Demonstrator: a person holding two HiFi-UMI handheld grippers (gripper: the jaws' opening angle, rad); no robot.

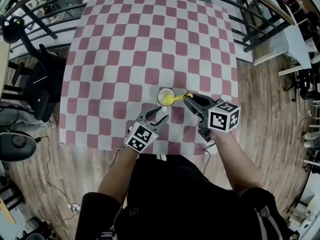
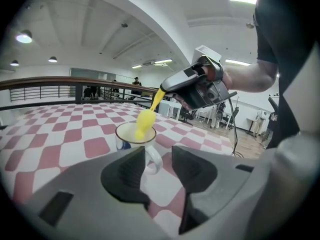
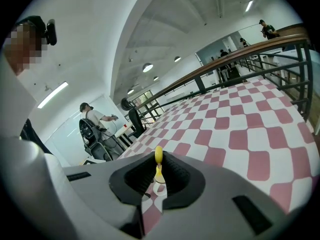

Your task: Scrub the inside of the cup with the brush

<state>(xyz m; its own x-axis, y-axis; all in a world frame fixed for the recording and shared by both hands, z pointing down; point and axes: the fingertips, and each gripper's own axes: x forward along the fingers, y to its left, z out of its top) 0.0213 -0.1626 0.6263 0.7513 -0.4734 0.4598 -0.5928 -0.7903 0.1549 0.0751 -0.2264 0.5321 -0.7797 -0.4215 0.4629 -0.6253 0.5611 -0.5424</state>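
Note:
A white cup stands on the checked cloth near the table's front edge. The yellow brush leans into it, head down inside the rim. My right gripper is shut on the brush handle, just right of the cup. My left gripper sits just in front of the cup with its jaws open. In the left gripper view the cup is close ahead, and its handle lies in the gap at the fingertips, with neither pad pressing on it. The brush head rests inside the cup.
The red and white checked cloth covers the table, which ends just in front of the grippers. A black railing runs behind and beside it. A black chair stands at the left. A person stands far off.

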